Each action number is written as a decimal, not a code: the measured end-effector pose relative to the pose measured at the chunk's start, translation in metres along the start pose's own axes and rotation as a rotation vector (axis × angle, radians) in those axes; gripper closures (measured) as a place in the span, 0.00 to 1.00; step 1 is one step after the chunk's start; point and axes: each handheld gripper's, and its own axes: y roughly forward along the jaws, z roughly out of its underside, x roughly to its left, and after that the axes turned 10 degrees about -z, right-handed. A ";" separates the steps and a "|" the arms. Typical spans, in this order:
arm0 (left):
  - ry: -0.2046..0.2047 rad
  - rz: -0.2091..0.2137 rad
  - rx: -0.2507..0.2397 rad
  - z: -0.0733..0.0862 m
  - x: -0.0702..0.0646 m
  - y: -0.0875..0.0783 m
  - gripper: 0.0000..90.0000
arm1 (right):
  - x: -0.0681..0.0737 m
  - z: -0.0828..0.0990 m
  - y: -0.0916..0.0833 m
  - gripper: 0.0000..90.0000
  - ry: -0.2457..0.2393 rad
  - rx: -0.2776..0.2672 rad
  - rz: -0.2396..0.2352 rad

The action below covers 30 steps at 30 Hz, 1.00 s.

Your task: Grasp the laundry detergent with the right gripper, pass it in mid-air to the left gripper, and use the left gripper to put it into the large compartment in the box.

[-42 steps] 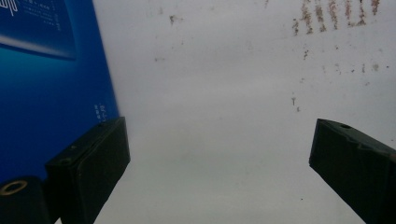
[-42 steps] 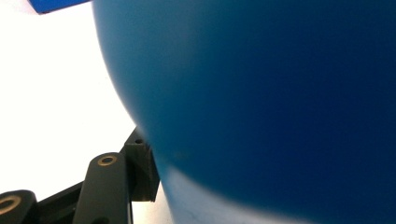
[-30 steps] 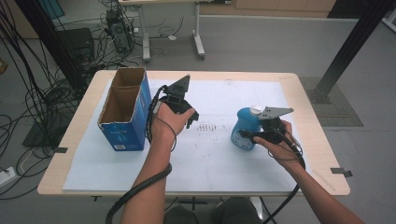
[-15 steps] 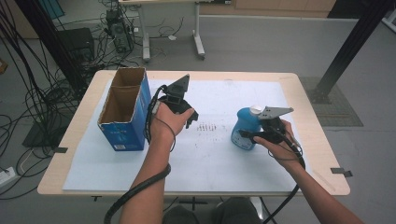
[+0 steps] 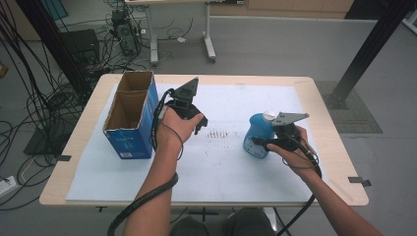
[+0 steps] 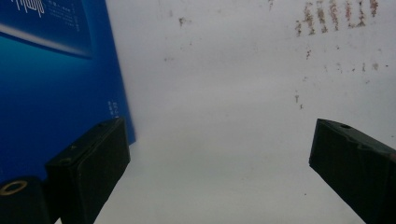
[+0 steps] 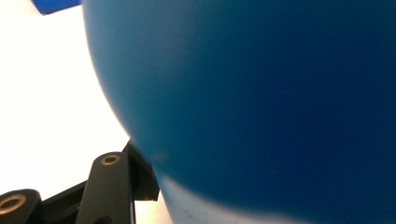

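A round blue bottle [image 5: 256, 132] with a white cap stands on the white sheet [image 5: 221, 169] at the right. My right gripper [image 5: 259, 142] is shut on its body from the near right. In the right gripper view the bottle [image 7: 261, 93] presses against one black finger [image 7: 111, 186]; the other finger is hidden behind it. An open blue cardboard box [image 5: 129, 117] stands at the left. My left gripper [image 5: 198, 123] hovers just right of the box, pointing down at the sheet. Its jaws [image 6: 219, 158] are open with nothing between them, and the box wall [image 6: 51, 88] is beside one jaw.
Brown specks [image 5: 221, 133] mark the sheet between the two grippers. The wooden table [image 5: 324, 113] ends close behind the box and right of the bottle. Cables, a black post [image 5: 369, 49] and another table's legs stand on the floor beyond.
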 end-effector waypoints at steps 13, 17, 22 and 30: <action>0.002 -0.004 -0.006 0.000 0.002 -0.005 0.06 | -0.001 0.000 0.000 0.48 0.001 -0.004 -0.007; 0.003 -0.003 -0.006 0.000 0.001 -0.004 0.06 | -0.001 0.000 0.000 0.48 0.001 -0.004 -0.009; 0.007 -0.001 -0.005 0.001 0.001 -0.001 0.06 | -0.001 0.001 0.000 0.48 0.001 -0.006 -0.011; 0.009 0.008 -0.005 0.002 0.001 0.000 0.06 | -0.001 0.001 0.000 0.48 0.001 -0.005 -0.008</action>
